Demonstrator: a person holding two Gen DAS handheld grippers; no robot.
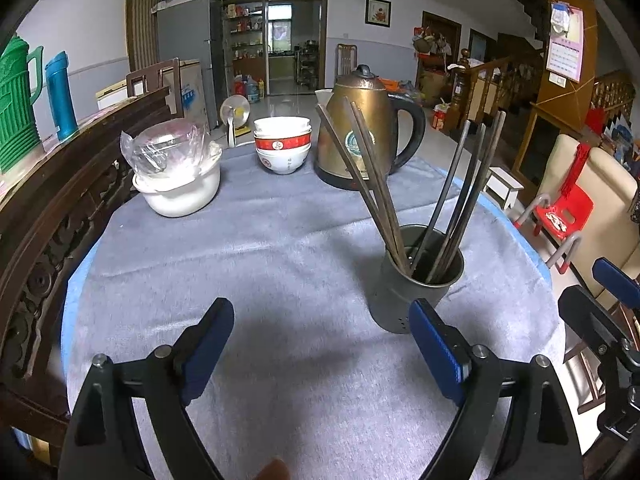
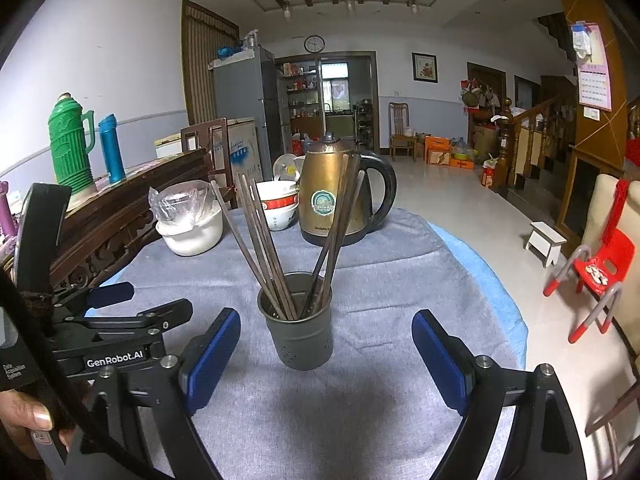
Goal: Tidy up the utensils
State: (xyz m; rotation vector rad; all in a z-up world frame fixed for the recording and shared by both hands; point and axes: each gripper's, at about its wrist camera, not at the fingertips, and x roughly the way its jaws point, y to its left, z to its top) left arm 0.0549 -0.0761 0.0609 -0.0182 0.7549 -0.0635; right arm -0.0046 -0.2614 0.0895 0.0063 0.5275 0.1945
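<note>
A dark metal utensil holder (image 1: 416,280) stands on the grey tablecloth (image 1: 260,260) with several dark chopsticks (image 1: 382,196) leaning out of it to both sides. My left gripper (image 1: 322,312) hovers open over bare cloth, and the holder is just past its right fingertip. In the right wrist view the holder (image 2: 296,332) and its chopsticks (image 2: 260,248) stand just ahead of my right gripper (image 2: 326,318), in the gap nearer the left finger. Its jaws are open and neither pad touches the holder. The left gripper's fingers (image 2: 110,295) show at the left edge, held by a hand (image 2: 24,412).
At the back of the table stand a brass-coloured kettle (image 1: 360,136), stacked bowls (image 1: 282,144) and a white pot under a plastic bag (image 1: 176,180). A carved wooden sideboard (image 1: 60,208) with a green thermos (image 1: 16,100) borders the left. A red chair (image 1: 568,212) is off the right edge.
</note>
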